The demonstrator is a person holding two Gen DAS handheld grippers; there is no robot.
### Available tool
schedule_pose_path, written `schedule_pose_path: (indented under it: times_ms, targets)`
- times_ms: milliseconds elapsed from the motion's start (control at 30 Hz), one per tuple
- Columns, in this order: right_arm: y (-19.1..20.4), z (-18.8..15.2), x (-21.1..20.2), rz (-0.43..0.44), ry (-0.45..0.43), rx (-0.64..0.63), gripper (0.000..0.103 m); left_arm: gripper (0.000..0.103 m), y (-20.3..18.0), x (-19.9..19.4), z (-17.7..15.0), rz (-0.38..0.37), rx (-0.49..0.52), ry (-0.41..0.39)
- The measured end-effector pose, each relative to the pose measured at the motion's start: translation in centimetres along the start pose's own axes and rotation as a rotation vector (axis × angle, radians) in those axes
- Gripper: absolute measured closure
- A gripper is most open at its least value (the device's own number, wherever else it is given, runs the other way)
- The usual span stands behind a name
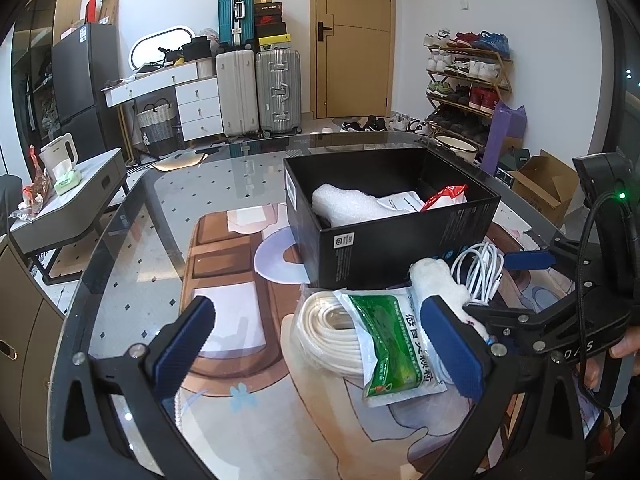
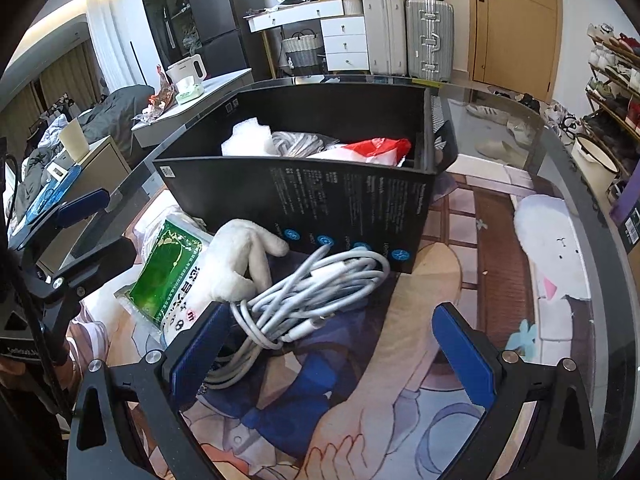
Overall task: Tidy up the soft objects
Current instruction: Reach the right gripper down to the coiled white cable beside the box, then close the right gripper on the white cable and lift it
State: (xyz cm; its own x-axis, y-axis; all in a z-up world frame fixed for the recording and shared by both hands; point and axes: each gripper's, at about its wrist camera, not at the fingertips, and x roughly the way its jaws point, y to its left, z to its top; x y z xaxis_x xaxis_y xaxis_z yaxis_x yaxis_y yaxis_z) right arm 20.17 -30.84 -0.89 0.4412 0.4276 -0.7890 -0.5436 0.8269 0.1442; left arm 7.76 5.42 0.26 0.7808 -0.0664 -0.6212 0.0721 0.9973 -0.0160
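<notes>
On the glass table [image 1: 132,216], left to right, four soft items remain unsorted: a bagged coil of cream tubing [image 1: 332,328], a green foil sachet [image 1: 390,344], a white plush toy [image 2: 240,264] and a bundled white cable [image 2: 304,300]. The open black cardboard box [image 1: 400,232] behind them already holds white foam wrap [image 1: 344,202], a white packet and a red-and-white bag [image 1: 446,196]. I judge the task about half complete. My left gripper [image 1: 320,344] is spread wide, empty, straddling the tubing and sachet. My right gripper [image 2: 332,344] is also released, its left finger touching the cable.
</notes>
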Motion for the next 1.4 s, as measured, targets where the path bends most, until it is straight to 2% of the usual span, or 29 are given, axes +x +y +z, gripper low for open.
schedule_pose_path:
  times_ms: [333, 400, 467, 567, 633, 800, 833, 1400]
  targets:
    - [0.7, 0.4, 1.3, 0.019, 0.017, -0.001, 0.001, 0.000, -0.1, 0.2, -0.1, 0.001, 0.002, 0.005]
    - [0.8, 0.4, 1.3, 0.028, 0.010, -0.006, 0.005, 0.000, 0.0, 0.2, -0.2, 0.002, 0.001, 0.007]
    - [1.1, 0.5, 1.3, 0.051, 0.005, -0.010, 0.017, 0.000, 0.0, 0.3, -0.3, 0.002, -0.001, 0.007]
    - [1.6, 0.6, 1.3, 0.093, 0.000, -0.023, 0.030, 0.000, 0.0, 0.3, -0.3, 0.003, 0.000, 0.008]
    - [1.7, 0.4, 1.1, 0.100, -0.003, -0.029, 0.034, 0.000, 0.0, 0.3, -0.3, 0.000, 0.001, 0.008]
    - [1.8, 0.0, 0.5, 0.138, -0.013, -0.056, 0.057, 0.000, 0.0, 0.4, -0.4, 0.001, 0.004, 0.009]
    - [1.9, -0.1, 0.5, 0.142, -0.012, -0.061, 0.064, 0.000, 0.0, 0.4, -0.4, 0.001, 0.005, 0.009]
    - [-2.0, -3.2, -3.2, 0.098, -0.018, -0.067, 0.067, 0.000, -0.3, 0.0, -0.3, -0.004, 0.016, 0.013]
